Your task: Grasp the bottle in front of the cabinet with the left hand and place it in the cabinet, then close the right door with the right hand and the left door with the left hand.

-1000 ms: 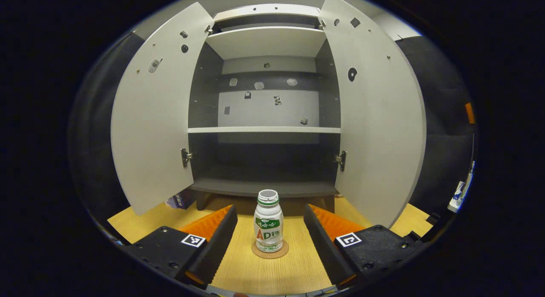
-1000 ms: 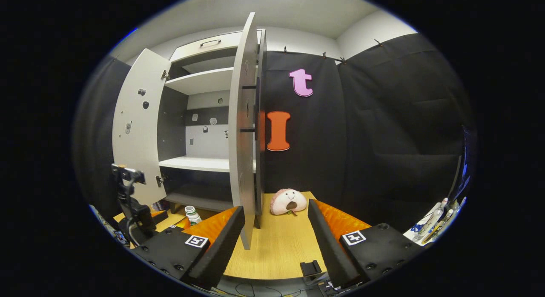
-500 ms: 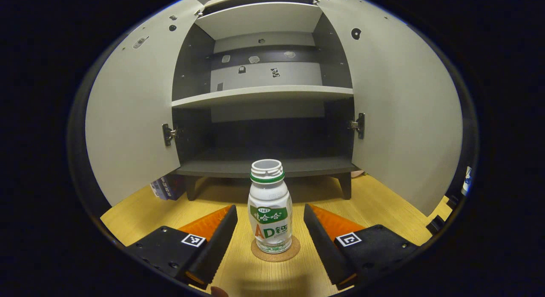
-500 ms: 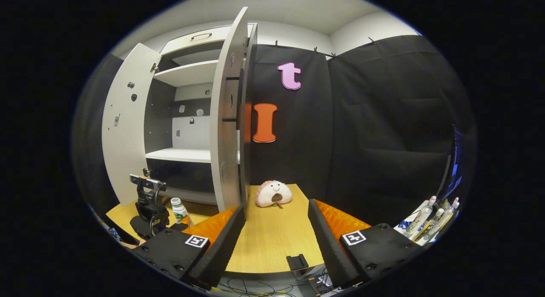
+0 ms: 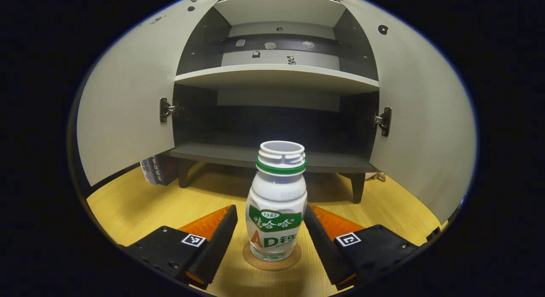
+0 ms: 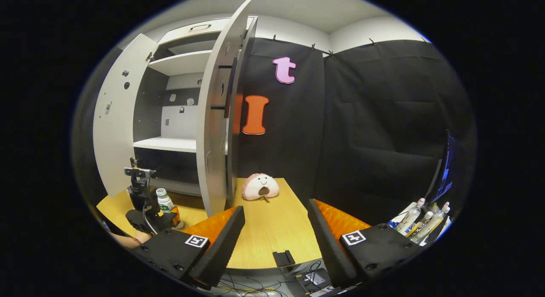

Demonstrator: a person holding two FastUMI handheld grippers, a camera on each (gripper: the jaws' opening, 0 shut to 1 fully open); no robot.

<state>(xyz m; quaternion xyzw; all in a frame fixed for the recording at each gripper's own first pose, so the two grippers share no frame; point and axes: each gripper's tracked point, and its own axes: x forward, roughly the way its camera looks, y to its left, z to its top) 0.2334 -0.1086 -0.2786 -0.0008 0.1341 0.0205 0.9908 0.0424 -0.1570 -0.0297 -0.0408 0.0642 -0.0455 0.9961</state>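
Presently, the bottle (image 5: 276,203) is standing upright on a round cork coaster (image 5: 272,261) on the wood-grain table (image 5: 140,203), in front of the cabinet (image 5: 276,75): a rounded white plastic body, green neck ring, threaded mouth with no cap, green-and-orange label. The left gripper (image 5: 271,235) is sitting released, its two ribbed fingers flanking the bottle's lower body; whether they are touching it cannot be told.

The cabinet is standing on short dark legs, with both pale, smooth doors swung wide: left door (image 5: 127,101), right door (image 5: 421,109), each on metal hinges. Its dark lower compartment and the pale shelf (image 5: 276,73) above it are holding nothing visible.

Seen from the right gripper view, the right gripper (image 6: 276,233) is hovering released over the table edge, gripping nothing. A soft, rounded plush toy (image 6: 260,187) is lying near the right door's edge. Several slim tubes (image 6: 419,222) are lying bunched at the far right.
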